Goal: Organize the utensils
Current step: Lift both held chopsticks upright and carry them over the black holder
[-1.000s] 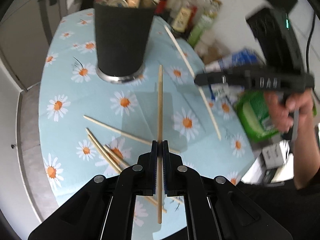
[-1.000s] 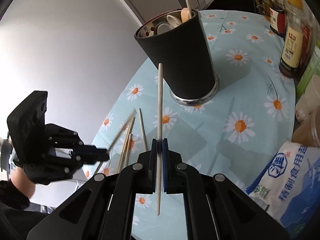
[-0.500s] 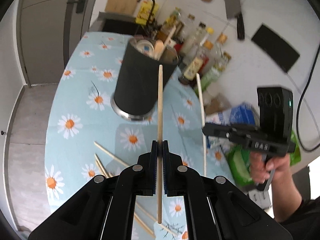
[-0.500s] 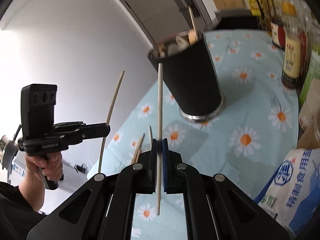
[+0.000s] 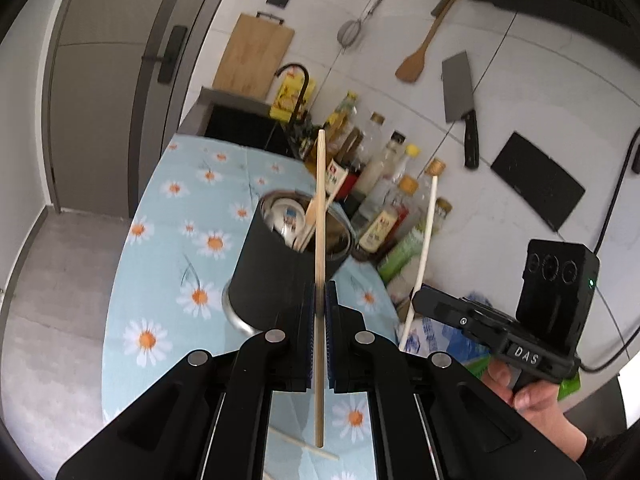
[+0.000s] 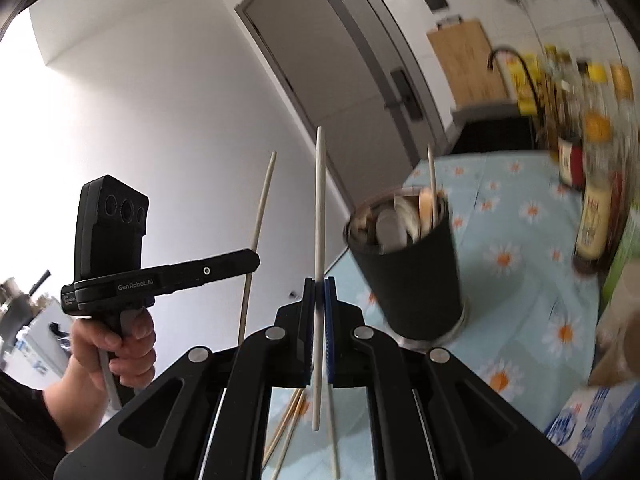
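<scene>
Daisy-printed pale blue cloth covers the counter [image 5: 168, 248], where a black cylindrical utensil holder [image 5: 276, 272] stands crowded with spoons. The left gripper [image 5: 319, 300] pinches a tan wooden chopstick [image 5: 320, 208] upright, just short of and above the holder's rim. The right gripper [image 6: 319, 296] clamps a paler, slim chopstick [image 6: 319, 200] likewise upright, the holder lying to its right; more chopsticks [image 6: 288, 420] lie loose below.

Open air above holder [image 5: 288, 268]; bottles [image 5: 384, 200] crowding its far side.
</scene>
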### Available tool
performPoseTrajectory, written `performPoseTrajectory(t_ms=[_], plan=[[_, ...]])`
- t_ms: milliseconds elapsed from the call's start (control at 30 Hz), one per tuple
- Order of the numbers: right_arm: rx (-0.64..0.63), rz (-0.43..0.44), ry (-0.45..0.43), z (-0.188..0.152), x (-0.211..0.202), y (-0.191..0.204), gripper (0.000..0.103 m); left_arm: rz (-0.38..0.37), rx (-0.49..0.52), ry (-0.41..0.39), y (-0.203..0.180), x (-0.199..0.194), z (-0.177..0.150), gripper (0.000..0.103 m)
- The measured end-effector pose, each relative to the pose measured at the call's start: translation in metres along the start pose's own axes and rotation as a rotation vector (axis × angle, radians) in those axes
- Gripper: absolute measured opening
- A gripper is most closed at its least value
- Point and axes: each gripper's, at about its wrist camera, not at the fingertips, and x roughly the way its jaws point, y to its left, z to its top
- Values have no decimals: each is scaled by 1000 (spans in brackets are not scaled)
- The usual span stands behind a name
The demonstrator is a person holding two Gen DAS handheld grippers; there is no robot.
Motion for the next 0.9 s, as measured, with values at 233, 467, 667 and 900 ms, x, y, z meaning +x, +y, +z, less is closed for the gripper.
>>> performPoseTrajectory(t_ms=[233,467,667,900], plan=[[11,2,-125,31,-4,1,6,-22,25,-123,-6,1,27,4],[75,-8,-227,58,-6,-12,6,-41,57,-238,-15,4,48,4],[121,-24,-326,75,-11,-21,5,-100,86,-314,-19,9,62,4],[119,-114,-402,88,-6,-34,6,-109,148,-431,-29,15,73,4]])
